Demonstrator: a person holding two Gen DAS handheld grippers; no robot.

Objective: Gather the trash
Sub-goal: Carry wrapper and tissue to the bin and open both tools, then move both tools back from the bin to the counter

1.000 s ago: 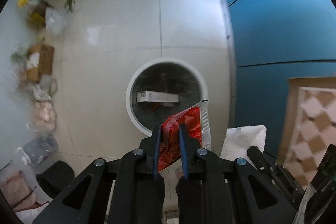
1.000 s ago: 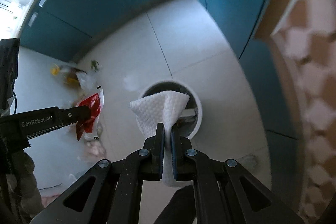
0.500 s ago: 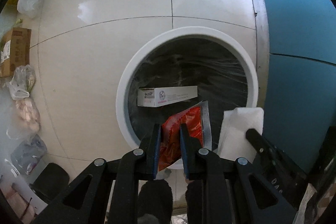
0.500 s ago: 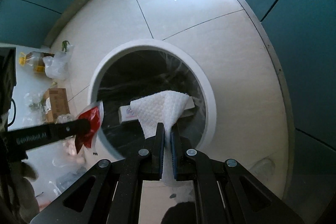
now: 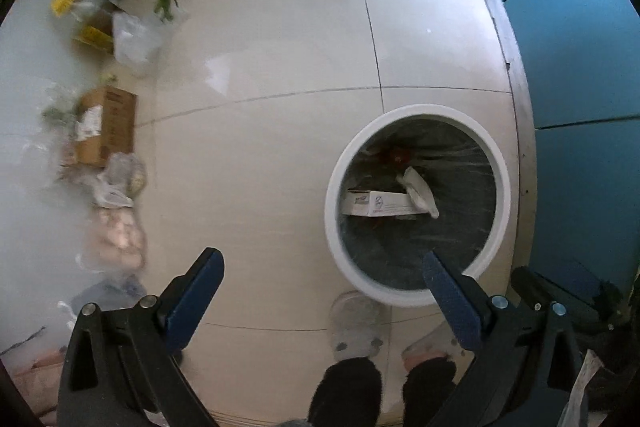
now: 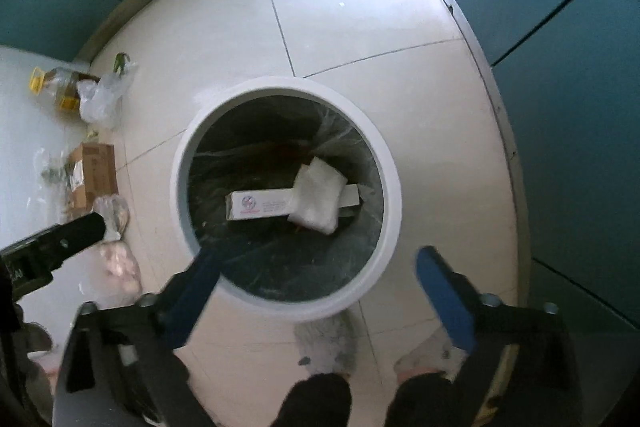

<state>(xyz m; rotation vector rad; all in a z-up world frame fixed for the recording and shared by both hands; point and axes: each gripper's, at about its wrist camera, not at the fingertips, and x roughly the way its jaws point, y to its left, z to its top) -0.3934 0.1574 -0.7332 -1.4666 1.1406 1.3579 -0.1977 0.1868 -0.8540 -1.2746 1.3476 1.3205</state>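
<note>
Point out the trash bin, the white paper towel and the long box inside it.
Trash bin (image 6: 390,187), right wrist view, white rim.
White paper towel (image 6: 318,197), same view, its middle.
Long box (image 6: 258,205), same view, printed face.

Domestic kitchen corner. Teal cabinet fronts (image 6: 560,27) border a pale tiled floor (image 5: 280,47). A lined waste bin (image 6: 394,227), oil bottle (image 6: 56,83) and bagged groceries (image 5: 132,39) stand there.

The white tissue (image 6: 318,195) hides part of the box (image 6: 260,205); floor clutter (image 5: 108,131) is blurred.
</note>
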